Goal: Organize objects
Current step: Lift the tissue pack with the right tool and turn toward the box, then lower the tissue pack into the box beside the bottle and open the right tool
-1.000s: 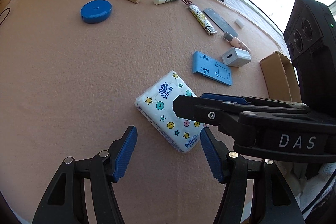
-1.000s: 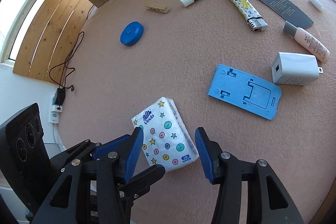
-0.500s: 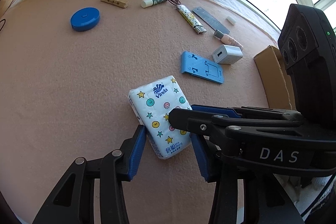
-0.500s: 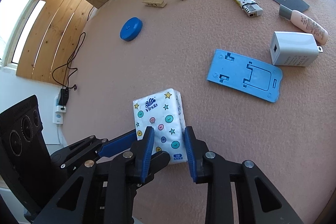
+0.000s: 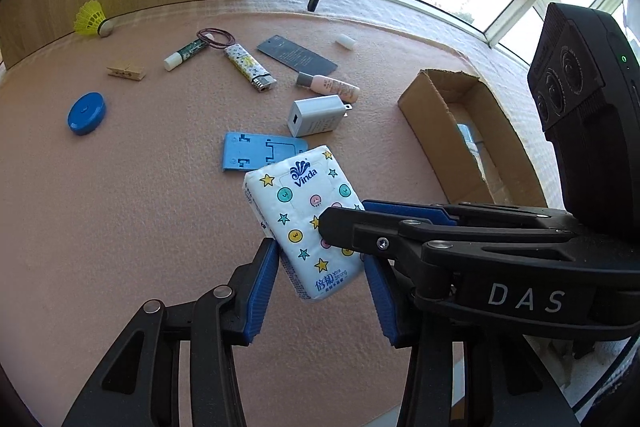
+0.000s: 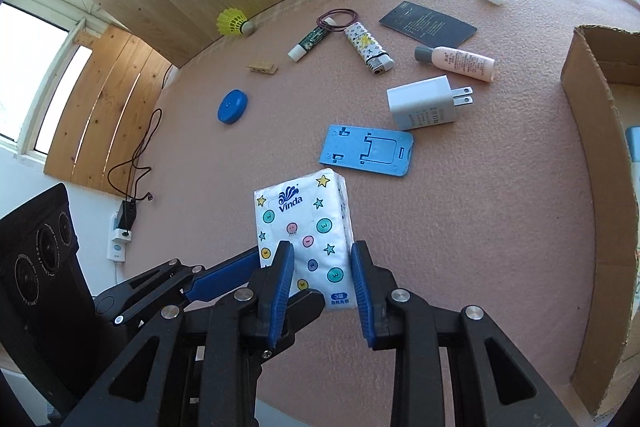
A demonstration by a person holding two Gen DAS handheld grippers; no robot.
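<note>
While the left wrist view has the left gripper pinching the near end of the tissue pack lifted off the pink table, the right gripper clamps across it from the right. Over in the right wrist view, the right one's fingers squeeze the pack's sides, cardboard box by the table's right edge.
</note>
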